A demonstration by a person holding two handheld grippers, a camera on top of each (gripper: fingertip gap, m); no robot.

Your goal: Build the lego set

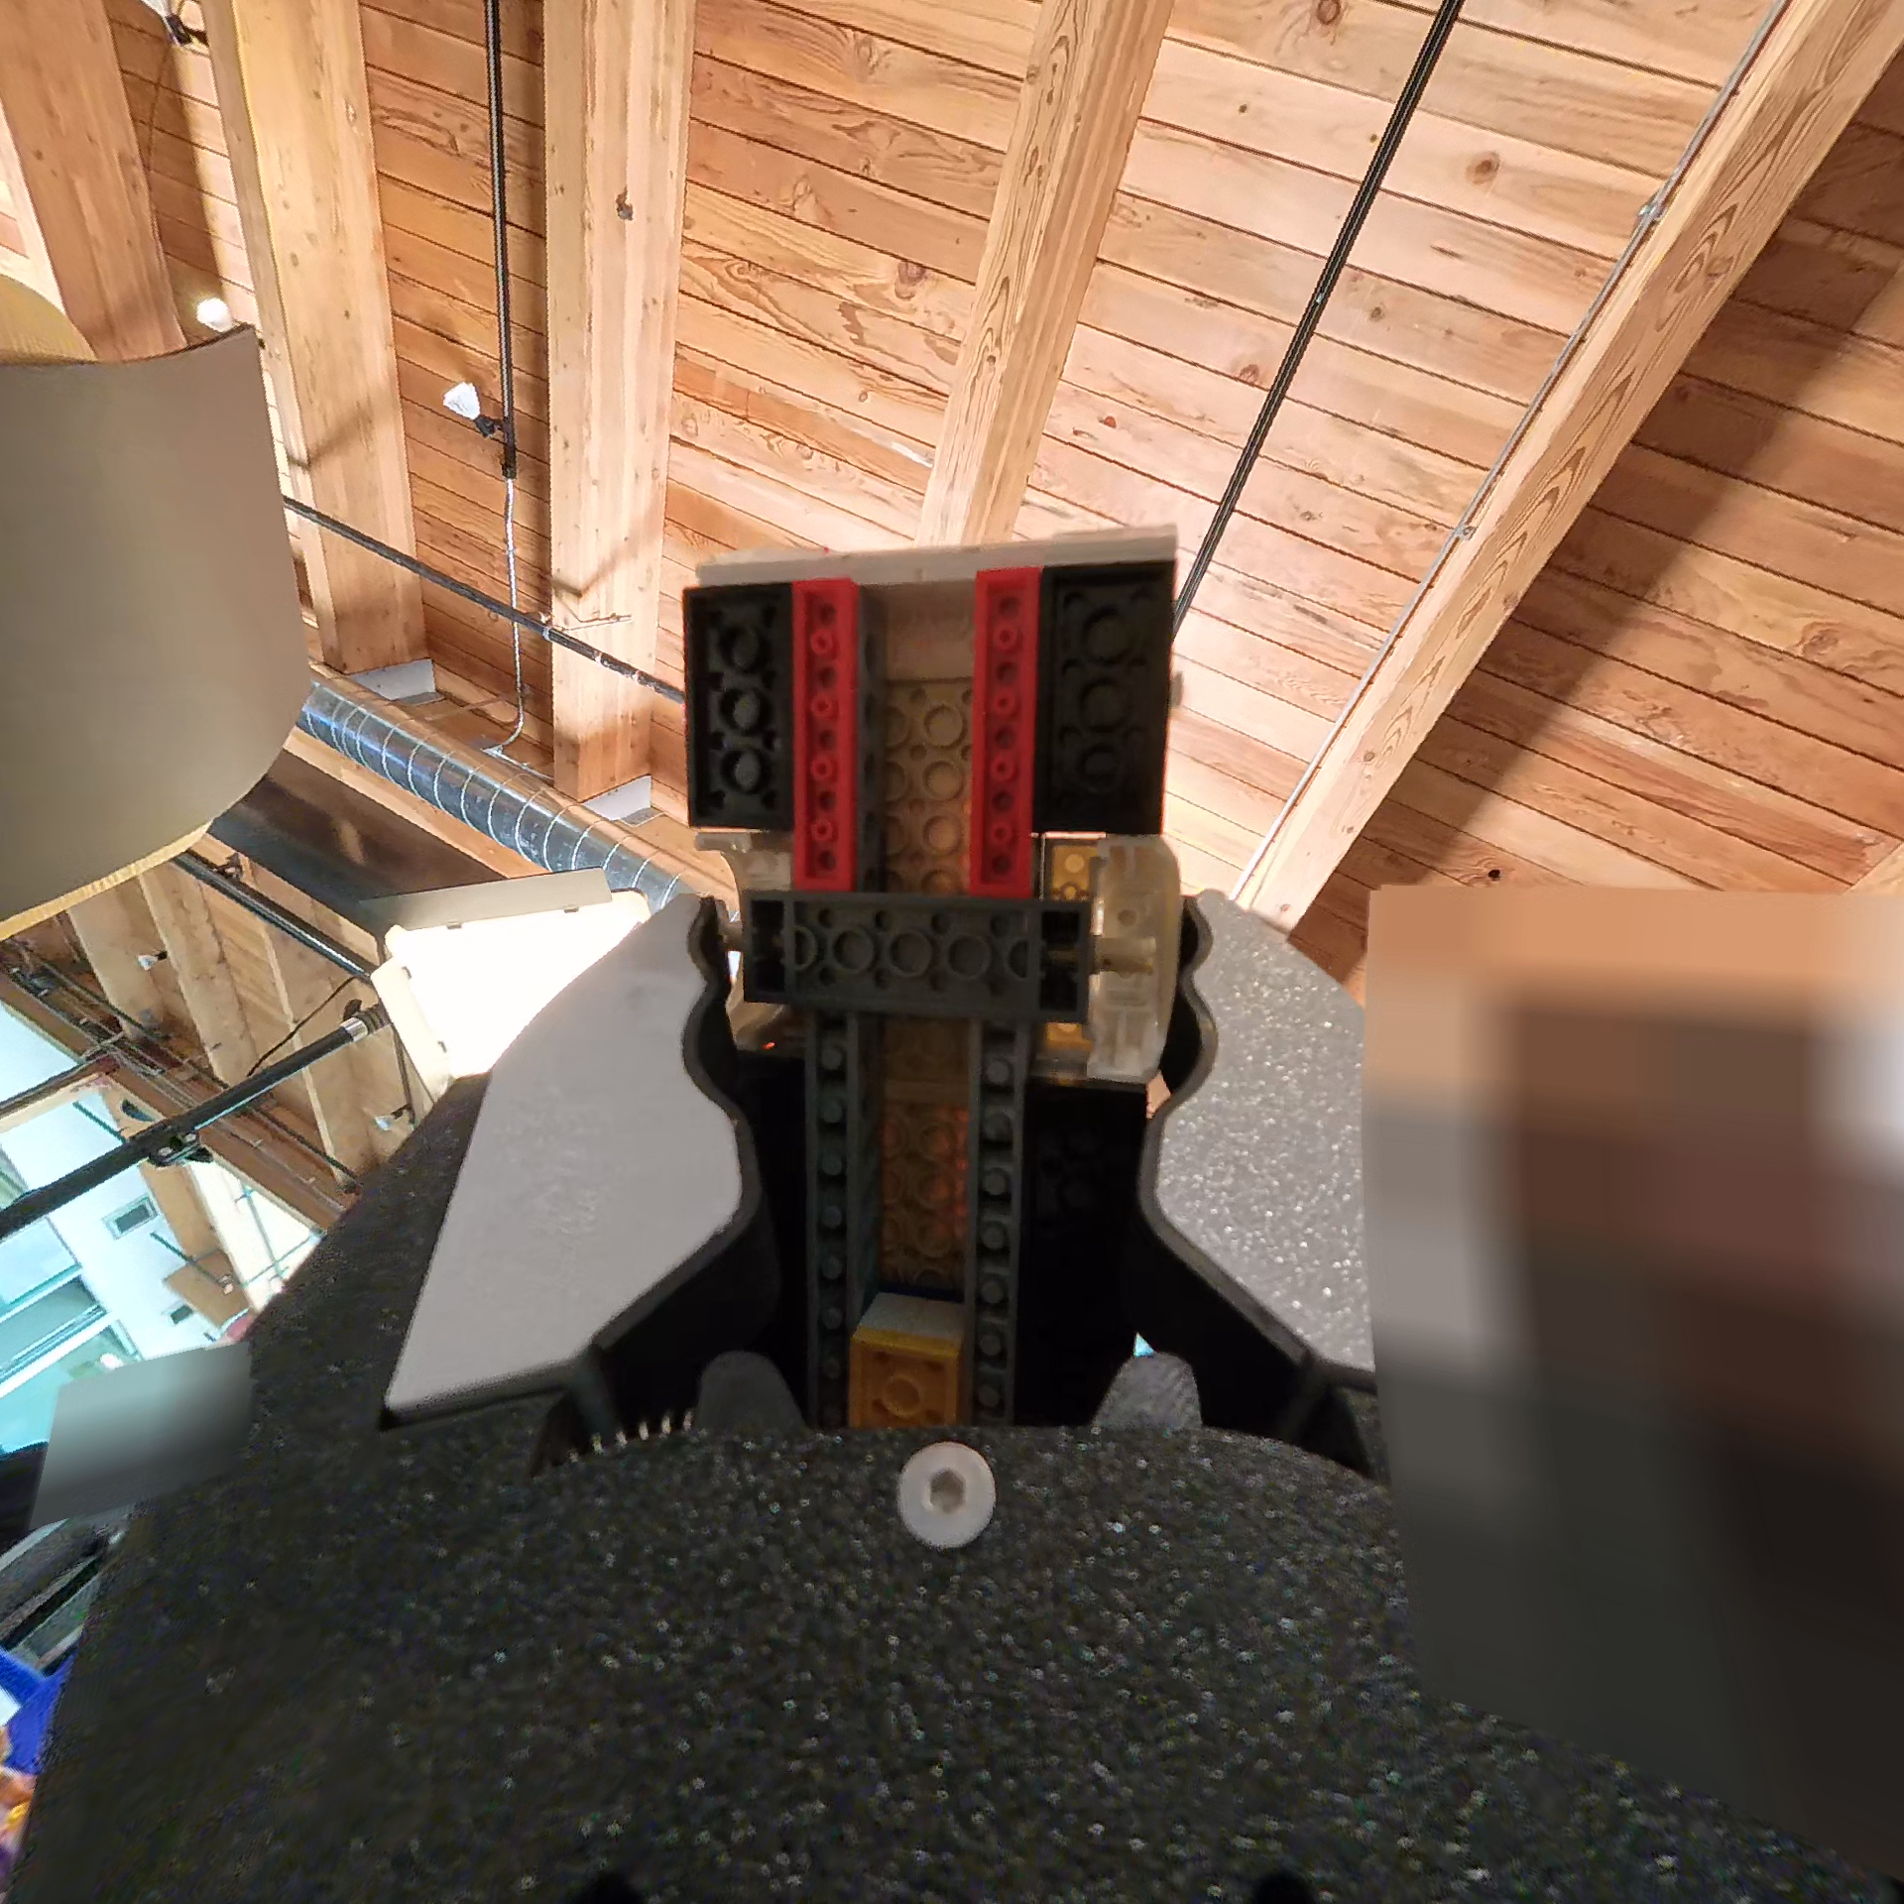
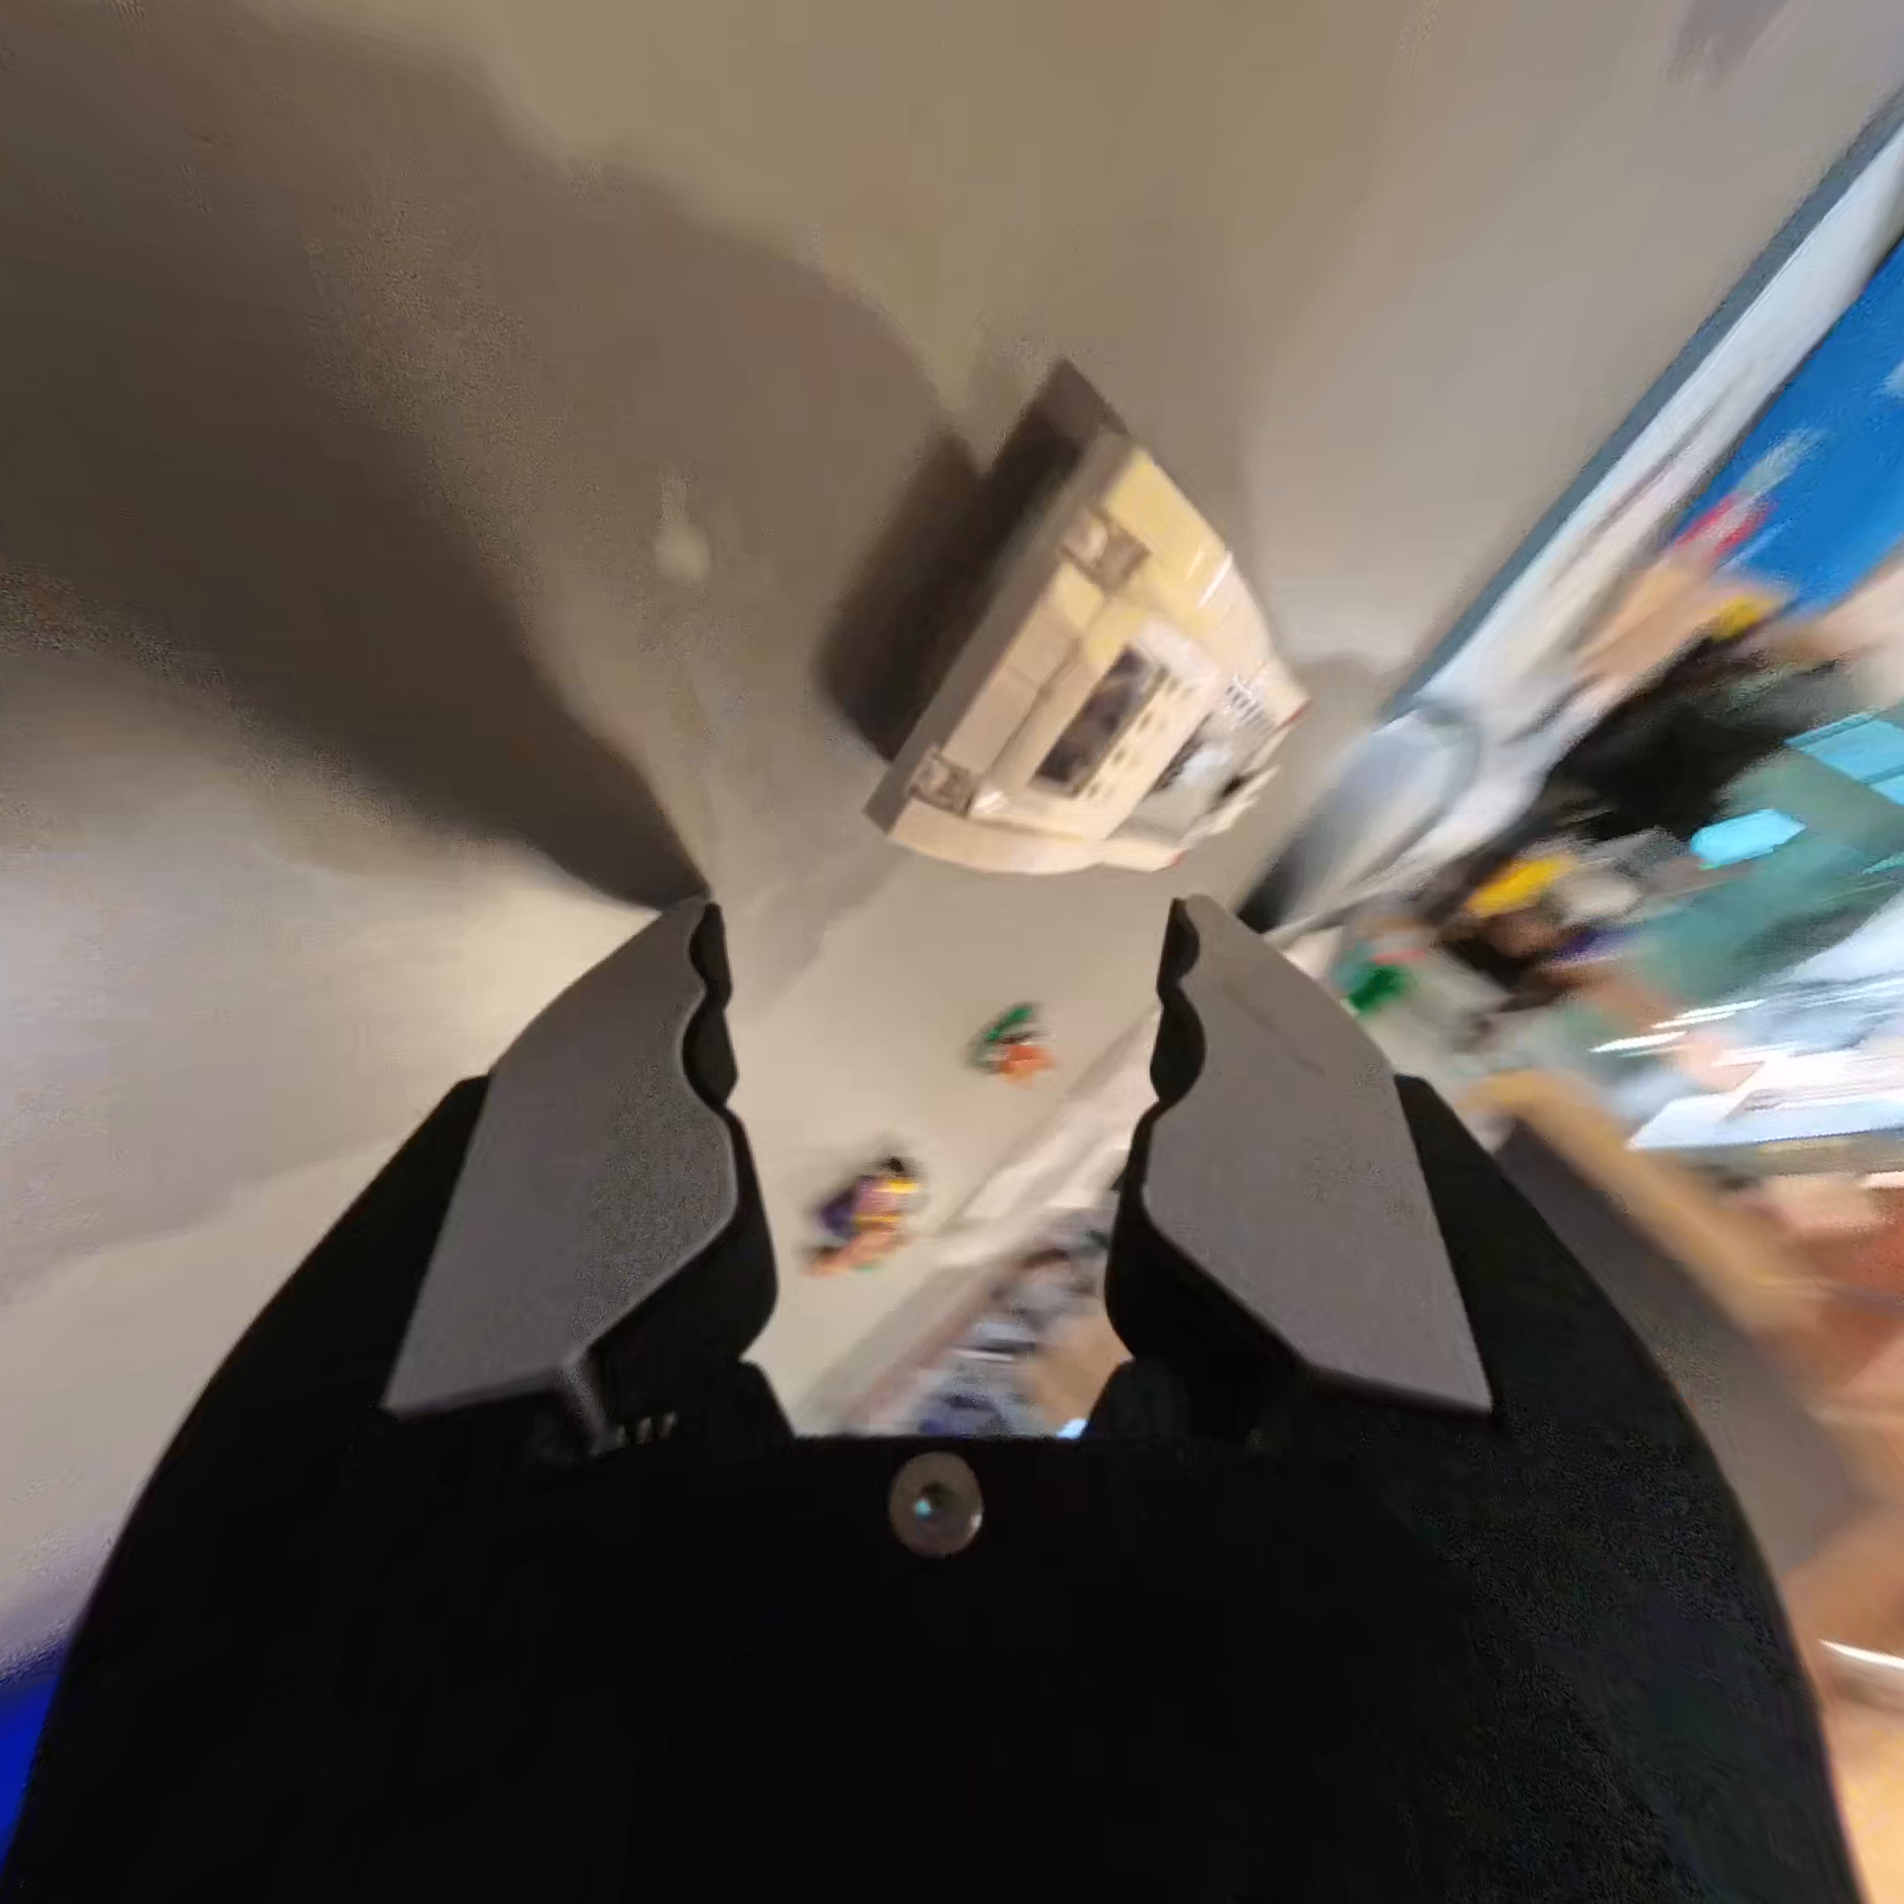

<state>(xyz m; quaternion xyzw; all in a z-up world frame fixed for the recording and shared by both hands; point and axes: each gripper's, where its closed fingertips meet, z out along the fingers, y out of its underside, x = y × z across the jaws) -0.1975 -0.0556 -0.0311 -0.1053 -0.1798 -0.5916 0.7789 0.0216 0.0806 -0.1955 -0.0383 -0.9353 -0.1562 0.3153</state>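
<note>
My left gripper point(image 1: 948, 927) points up at the ceiling and is shut on a toy-brick vehicle point(image 1: 927, 742) seen from its underside. The build has black plates, two red strips, tan plates and a yellow brick near the palm. The fingers point(image 1: 1247, 1041) press on its sides at a dark cross brick point(image 1: 907, 953) and a clear wheel point(image 1: 1128, 963). My right gripper point(image 2: 943, 927) is open and empty above a grey table point(image 2: 412, 927); the view is blurred by motion. A white brick build point(image 2: 1092, 659) lies ahead of it. Two small coloured brick clusters point(image 2: 1010, 1041) point(image 2: 865, 1211) lie between its fingers in the view, farther off on the table.
Wooden beams and planks point(image 1: 1030, 258), a metal duct point(image 1: 464, 783) and a lamp shade point(image 1: 124, 618) are above the left gripper. At the right of the right wrist view, a blurred jumble of coloured things point(image 2: 1649, 876) lies past the table's edge.
</note>
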